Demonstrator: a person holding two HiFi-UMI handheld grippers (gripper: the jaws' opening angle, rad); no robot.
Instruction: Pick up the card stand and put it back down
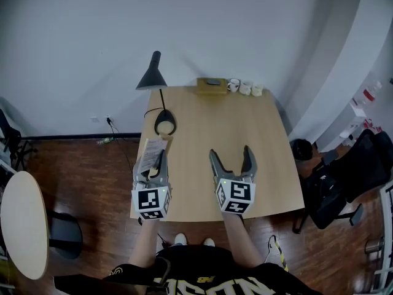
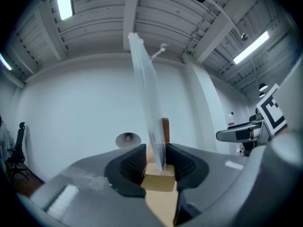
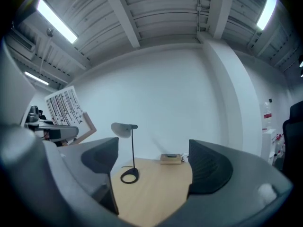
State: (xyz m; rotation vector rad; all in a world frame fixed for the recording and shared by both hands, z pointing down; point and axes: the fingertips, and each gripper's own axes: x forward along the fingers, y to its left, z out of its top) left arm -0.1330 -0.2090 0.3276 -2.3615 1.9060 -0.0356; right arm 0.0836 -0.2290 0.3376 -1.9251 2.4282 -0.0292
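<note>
- L gripper (image 2: pixel 156 159) pinched card stand (image 2: pixel 160 179) at its wood base, prob. clear of table (image 1: pixel 212 125), for steady carry.
- R gripper (image 1: pixel 232 160) spread, empty, not needed.

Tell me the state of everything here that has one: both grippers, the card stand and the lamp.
left gripper: shut on the card stand.
card stand: clamped at its wooden base, held tilted.
right gripper: open, nothing between its jaws.
lamp: standing upright, looks unlit.
</note>
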